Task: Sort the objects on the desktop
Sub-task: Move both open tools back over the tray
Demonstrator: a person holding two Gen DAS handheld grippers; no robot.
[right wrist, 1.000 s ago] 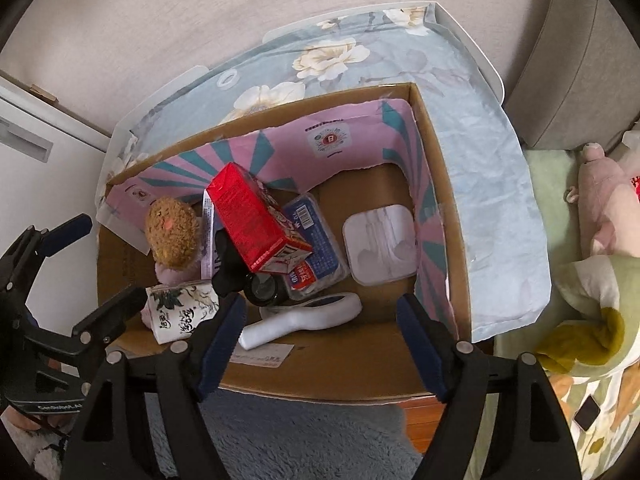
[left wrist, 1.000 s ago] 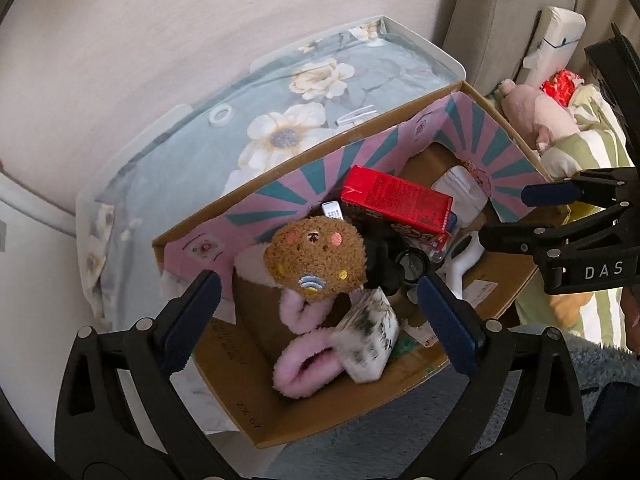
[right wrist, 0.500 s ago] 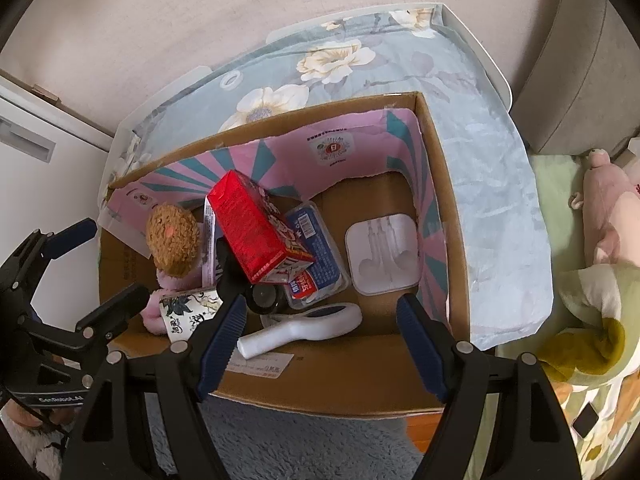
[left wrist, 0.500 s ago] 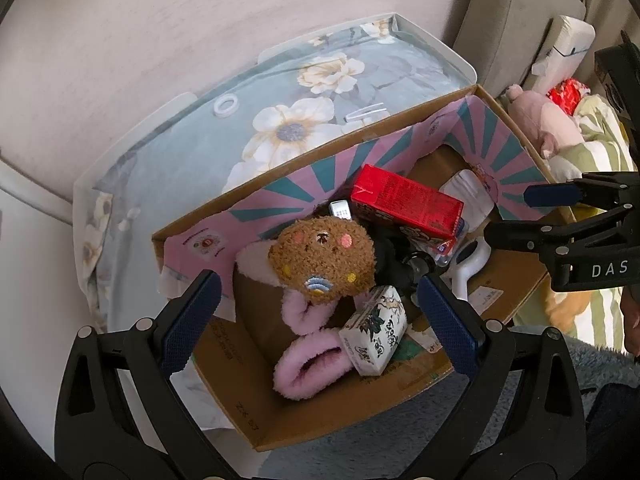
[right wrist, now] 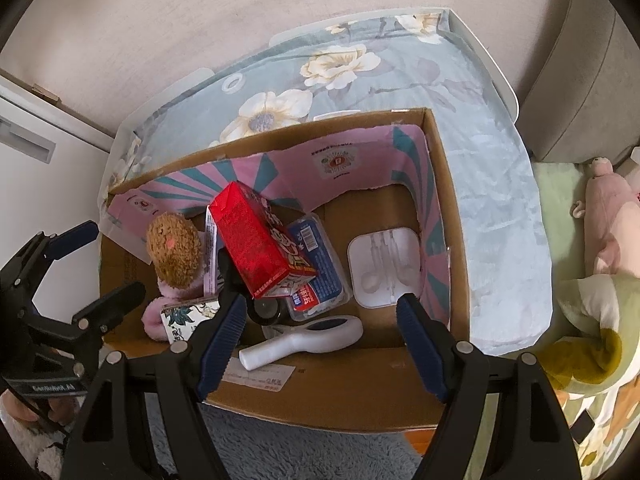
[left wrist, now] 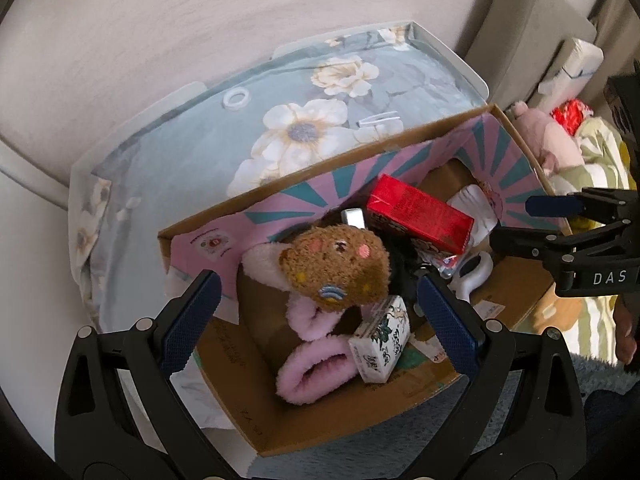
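Looking down through both wrist cameras, I saw the cardboard box (right wrist: 440, 208) filling the middle of each view, pink-and-teal paper lining its far walls.

My left gripper (left wrist: 316, 316) hung over the box's near left corner with its fingers (left wrist: 188, 324) spread apart and nothing between them. Just beyond them lay the brown plush toy (left wrist: 336, 268) on pink fluffy slippers (left wrist: 312, 368), with a small patterned tissue pack (left wrist: 382, 340) leaning against them at about four o'clock from the toy.

My right gripper (right wrist: 320, 340) was likewise released, its fingers (right wrist: 222, 340) wide and empty above the near edge of the box. Between them I could see the white handheld device (right wrist: 304, 340) lying flat on the box floor. At eleven o'clock from it the red carton (right wrist: 256, 244) sat tilted on top of a blue-labelled clear pack (right wrist: 320, 268), and at two o'clock lay the white earphone case (right wrist: 384, 268), apart from the rest.

Behind the box was a floral blue quilt in a clear bag (right wrist: 360, 68). A pink soft toy (right wrist: 612, 228) lay off at three o'clock on striped bedding, and grey shaggy carpet (right wrist: 280, 448) showed at six o'clock.
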